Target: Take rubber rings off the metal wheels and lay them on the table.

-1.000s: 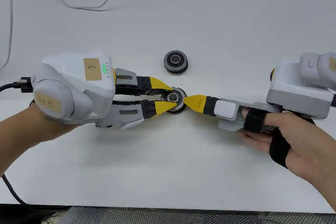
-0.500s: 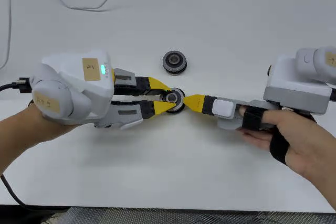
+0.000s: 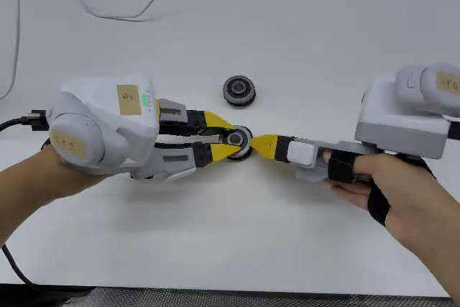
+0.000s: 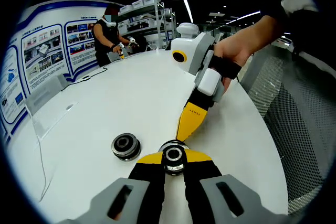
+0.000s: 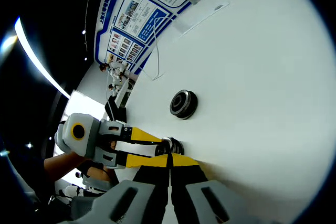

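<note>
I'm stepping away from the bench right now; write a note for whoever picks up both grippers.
Left gripper: shut on a wheel.
Right gripper: shut, tip at that wheel's rim; whether it pinches anything is unclear.
Second wheel: lying on the table behind them.
Done: nothing off yet; both wheels show dark outer rings.
Left: strip both, lay them on the table.

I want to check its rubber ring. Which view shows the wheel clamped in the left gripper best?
The left gripper view: the clamped wheel sits close, with its hub face and dark rim clear. The head view shows it small between yellow jaws. The right gripper view shows a sliver of it beyond that view's own jaw tips.
</note>
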The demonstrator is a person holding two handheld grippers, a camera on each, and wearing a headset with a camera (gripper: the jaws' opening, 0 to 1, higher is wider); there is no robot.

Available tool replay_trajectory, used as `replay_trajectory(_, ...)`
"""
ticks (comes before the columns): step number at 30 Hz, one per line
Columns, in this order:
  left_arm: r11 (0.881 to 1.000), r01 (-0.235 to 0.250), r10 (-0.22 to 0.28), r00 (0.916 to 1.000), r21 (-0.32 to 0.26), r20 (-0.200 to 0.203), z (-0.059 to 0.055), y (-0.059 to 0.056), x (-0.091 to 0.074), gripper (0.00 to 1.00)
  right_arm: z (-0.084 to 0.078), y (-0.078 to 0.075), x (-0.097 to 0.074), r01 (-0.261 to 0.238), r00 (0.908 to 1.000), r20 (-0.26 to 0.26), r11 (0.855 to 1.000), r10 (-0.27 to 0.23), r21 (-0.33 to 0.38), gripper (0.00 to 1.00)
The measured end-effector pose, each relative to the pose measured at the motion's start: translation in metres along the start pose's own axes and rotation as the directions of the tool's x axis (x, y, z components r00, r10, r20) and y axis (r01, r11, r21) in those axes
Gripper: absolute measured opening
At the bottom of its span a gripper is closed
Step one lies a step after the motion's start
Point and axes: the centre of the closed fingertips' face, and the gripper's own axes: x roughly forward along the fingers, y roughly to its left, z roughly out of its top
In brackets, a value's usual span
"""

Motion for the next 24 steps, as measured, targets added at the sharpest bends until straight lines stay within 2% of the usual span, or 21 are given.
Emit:
replay_trajectory(18, 1.0, -0.009, 0.009, 1.0, 0.002, 0.002, -0.0025, 0.0016, -0.0001, 0.12, -0.0005, 0.0075, -0.0014, -0.019, 0.9995, -0.026, 0.999, 0.017, -0.051, 0.0)
replay_trajectory(24, 1.0, -0.011, 0.011, 0.9999, 0.002, 0.004, -0.0045, 0.0025, 0.0001, 0.12, -0.0008, 0.0101, -0.0016, -0.024, 0.9991, -0.037, 0.996, 0.02, -0.091, 0.0)
